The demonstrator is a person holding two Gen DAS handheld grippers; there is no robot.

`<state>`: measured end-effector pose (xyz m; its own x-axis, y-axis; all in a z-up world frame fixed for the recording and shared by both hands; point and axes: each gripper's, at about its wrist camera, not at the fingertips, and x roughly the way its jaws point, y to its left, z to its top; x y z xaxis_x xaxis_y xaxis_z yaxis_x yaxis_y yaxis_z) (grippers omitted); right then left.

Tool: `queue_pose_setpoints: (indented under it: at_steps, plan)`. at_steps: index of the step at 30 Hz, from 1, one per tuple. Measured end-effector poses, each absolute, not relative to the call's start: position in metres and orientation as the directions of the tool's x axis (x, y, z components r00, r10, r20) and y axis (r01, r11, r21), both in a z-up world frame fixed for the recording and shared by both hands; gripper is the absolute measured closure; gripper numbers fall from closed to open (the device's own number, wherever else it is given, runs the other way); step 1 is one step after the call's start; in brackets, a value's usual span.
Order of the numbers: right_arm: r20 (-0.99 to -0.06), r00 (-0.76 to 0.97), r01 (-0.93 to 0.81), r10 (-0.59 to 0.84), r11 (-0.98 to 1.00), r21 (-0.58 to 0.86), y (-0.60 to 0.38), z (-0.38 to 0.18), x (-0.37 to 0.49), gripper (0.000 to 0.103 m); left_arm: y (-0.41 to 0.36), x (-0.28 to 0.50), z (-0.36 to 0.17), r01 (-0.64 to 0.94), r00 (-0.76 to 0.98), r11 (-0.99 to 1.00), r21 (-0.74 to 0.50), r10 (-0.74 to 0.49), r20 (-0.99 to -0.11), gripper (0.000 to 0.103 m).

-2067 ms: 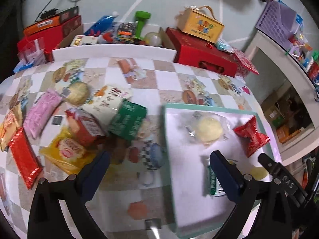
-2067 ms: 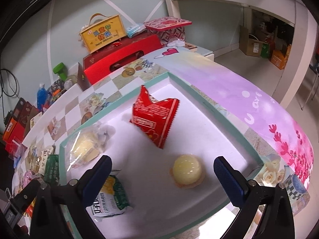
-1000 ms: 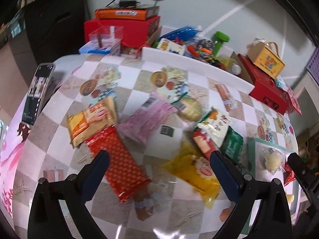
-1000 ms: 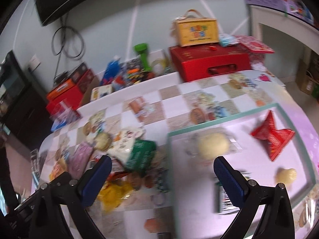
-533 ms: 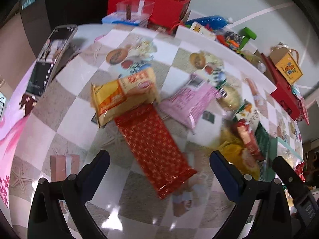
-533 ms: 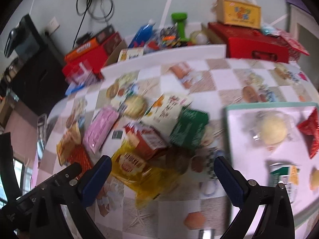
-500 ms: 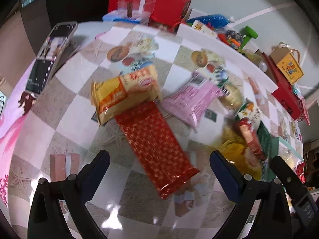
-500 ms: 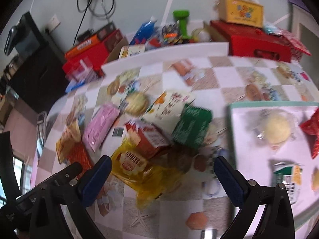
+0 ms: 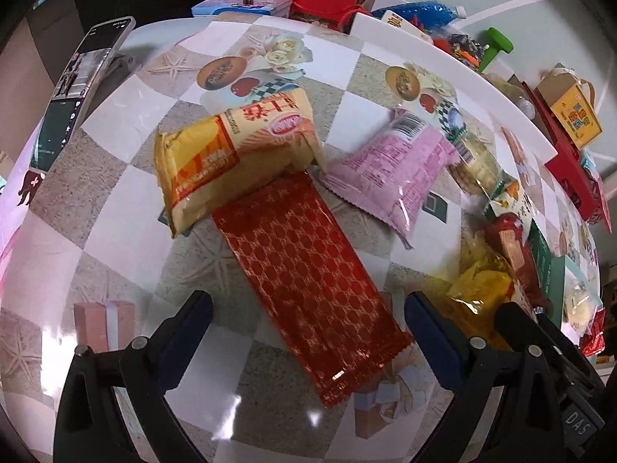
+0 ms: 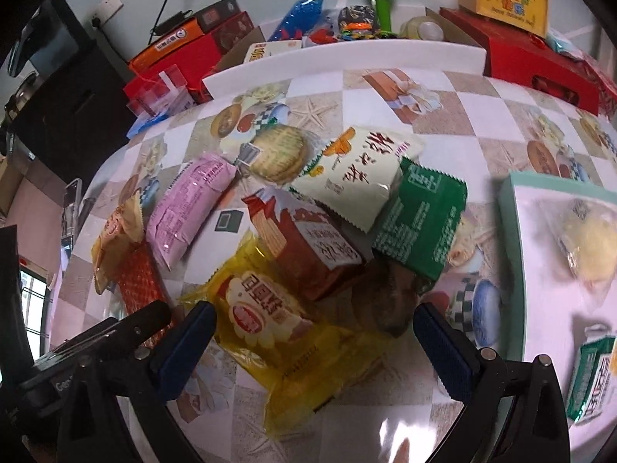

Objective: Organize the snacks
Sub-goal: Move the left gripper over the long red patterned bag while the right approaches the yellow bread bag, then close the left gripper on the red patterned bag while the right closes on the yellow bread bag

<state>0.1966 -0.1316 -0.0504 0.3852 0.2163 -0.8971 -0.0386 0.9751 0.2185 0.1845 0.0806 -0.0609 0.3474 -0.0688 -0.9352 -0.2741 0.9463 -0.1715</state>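
Sorting is judged to be at an early stage: both claws are spread wide and empty, the left gripper (image 9: 304, 332) straddling the near end of a long, flat red foil packet with a gold lattice print (image 9: 304, 266), the right gripper (image 10: 314, 341) straddling a crinkled yellow plastic snack bag (image 10: 285, 332). Beyond them, a cluster of loose packets lies overlapping on the checked tablecloth (image 10: 462, 92), while the white tray with a teal rim (image 10: 509, 193) at far right holds few items.
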Motion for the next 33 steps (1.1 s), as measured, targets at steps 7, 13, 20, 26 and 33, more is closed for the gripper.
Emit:
queue_pose_setpoints:
  at_steps: [7,13,20,26,33]
  plan:
    - [-0.889,0.377,-0.05,0.259,0.964,0.259,-0.134,-0.05,0.2,0.004,0.092,0.182,-0.061,-0.287,0.346,0.948,-0.139,-0.032,-0.938,0.006]
    - [-0.899,0.335,-0.09,0.283,0.959,0.268,-0.126,-0.051,0.193,0.014,0.097,0.177,-0.059,-0.277,0.352,0.952,-0.134,-0.029,-0.935,0.018]
    - [-0.903,0.289,-0.126,0.319,0.947,0.294,-0.119,-0.051,0.179,0.015,0.103,0.172,-0.056,-0.263,0.357,0.954,-0.142,-0.041,-0.933,0.023]
    - [-0.896,0.266,-0.169,0.354,0.933,0.319,-0.114,-0.046,0.169,0.015,0.106,0.164,-0.052,-0.275,0.358,0.951,-0.143,-0.037,-0.933,0.023]
    - [-0.897,0.305,-0.138,0.319,0.947,0.289,-0.125,-0.04,0.177,0.015,0.098,0.177,-0.052,-0.278,0.358,0.945,-0.173,-0.065,-0.931,0.023]
